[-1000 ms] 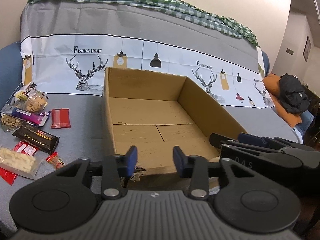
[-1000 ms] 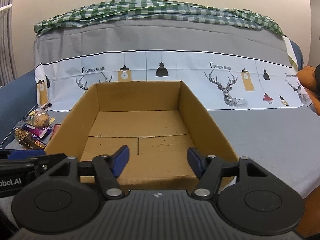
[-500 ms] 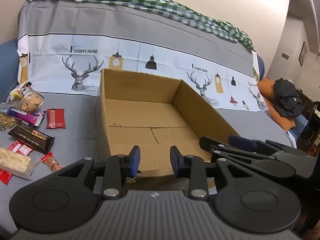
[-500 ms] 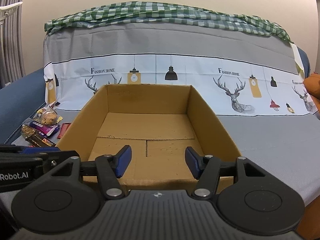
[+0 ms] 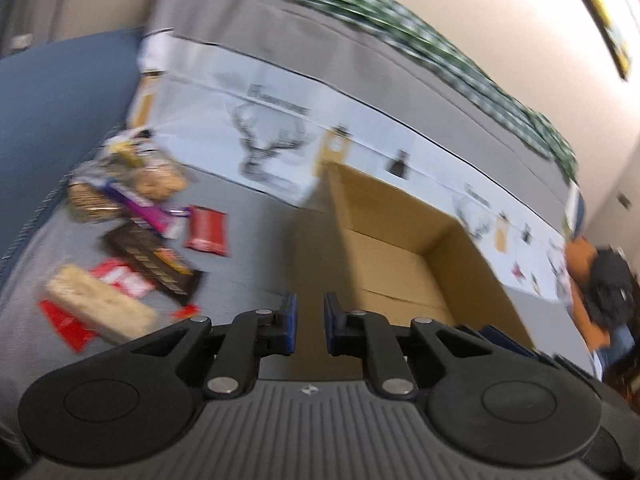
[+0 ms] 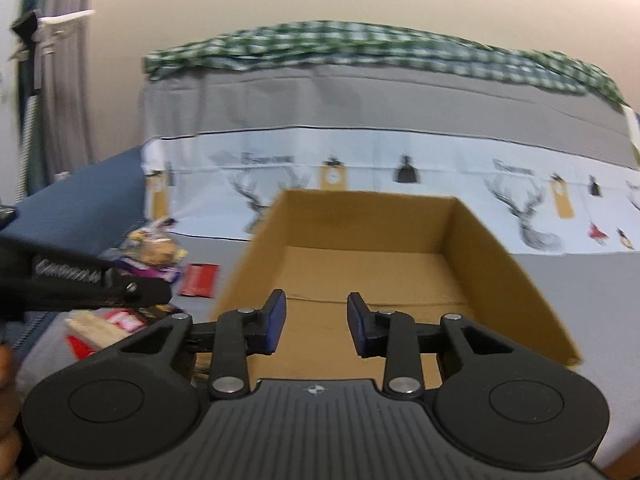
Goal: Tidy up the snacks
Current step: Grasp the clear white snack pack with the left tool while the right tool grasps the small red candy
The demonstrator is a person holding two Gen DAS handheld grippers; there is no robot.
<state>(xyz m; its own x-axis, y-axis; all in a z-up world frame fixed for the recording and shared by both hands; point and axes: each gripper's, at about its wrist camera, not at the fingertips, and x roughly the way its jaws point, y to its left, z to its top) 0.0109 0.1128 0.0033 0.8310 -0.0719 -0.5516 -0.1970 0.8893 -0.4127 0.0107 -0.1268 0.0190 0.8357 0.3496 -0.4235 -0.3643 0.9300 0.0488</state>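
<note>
- Right now the snack pile (image 5: 132, 248) lies loose on the grey sofa cover (image 5: 256, 240), well left of the empty cardboard box (image 6: 380, 272); nothing has gone in yet.
- Left gripper (image 5: 306, 320): its fingers have just been closing and stand nearly together, nothing between them. They would need to spread before any packet could be taken.
- Right gripper (image 6: 316, 326): its fingers have also been closing and stand at a moderate gap, empty, over the box's near edge.
- Risk: the packets overlap, the dark bar (image 5: 154, 264) touching the red packet (image 5: 206, 230) and the pale wafer pack (image 5: 100, 308), so a hasty pinch may drag a neighbour.
- Risk: both views are blurred, so aim may be poor.
- Room: bare cover lies between pile and box; the box's left wall (image 5: 340, 216) stands in any low carry's path.
</note>
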